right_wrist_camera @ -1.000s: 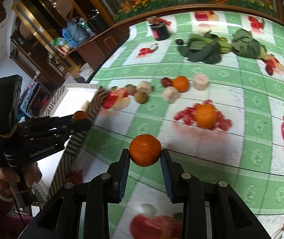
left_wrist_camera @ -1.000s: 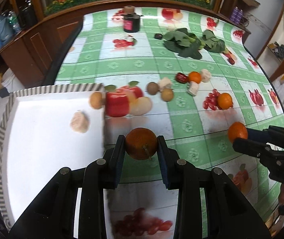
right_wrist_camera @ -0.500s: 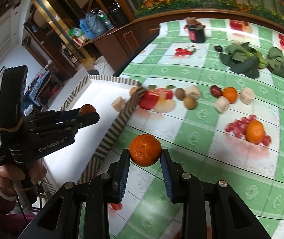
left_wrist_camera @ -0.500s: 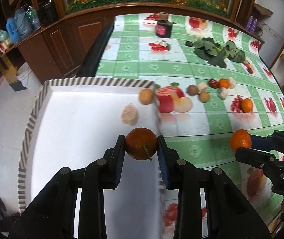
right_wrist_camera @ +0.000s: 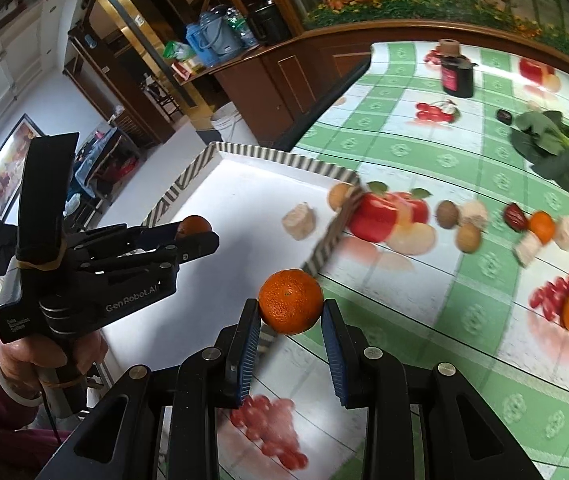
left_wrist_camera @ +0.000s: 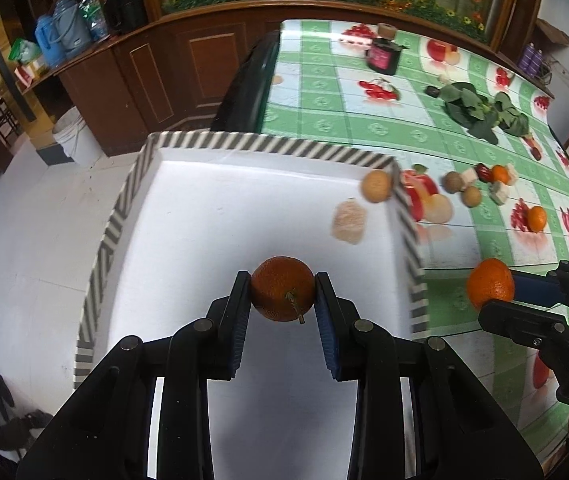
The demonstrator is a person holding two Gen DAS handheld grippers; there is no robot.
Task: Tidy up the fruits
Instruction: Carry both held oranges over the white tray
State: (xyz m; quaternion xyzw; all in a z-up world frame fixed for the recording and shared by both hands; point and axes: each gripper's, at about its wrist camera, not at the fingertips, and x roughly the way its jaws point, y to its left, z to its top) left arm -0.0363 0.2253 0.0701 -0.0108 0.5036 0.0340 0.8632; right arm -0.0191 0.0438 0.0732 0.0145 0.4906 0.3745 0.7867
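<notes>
The darker orange (left_wrist_camera: 282,289), stem towards the camera, is sitting pinched between the left claw's (left_wrist_camera: 283,300) narrowed jaws, hanging over the white striped-rim tray (left_wrist_camera: 244,145) below and ahead of it, probably so it can be dropped inside. The right claw (right_wrist_camera: 291,314) is squeezing a brighter orange (right_wrist_camera: 290,301) over the tray's near edge, likely heading there too. Beyond it, loose fruit is lying on the green tablecloth (right_wrist_camera: 464,140).

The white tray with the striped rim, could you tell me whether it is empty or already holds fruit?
Not empty. The tray holds a pale peeled piece and a round brown fruit by its far right corner.
</notes>
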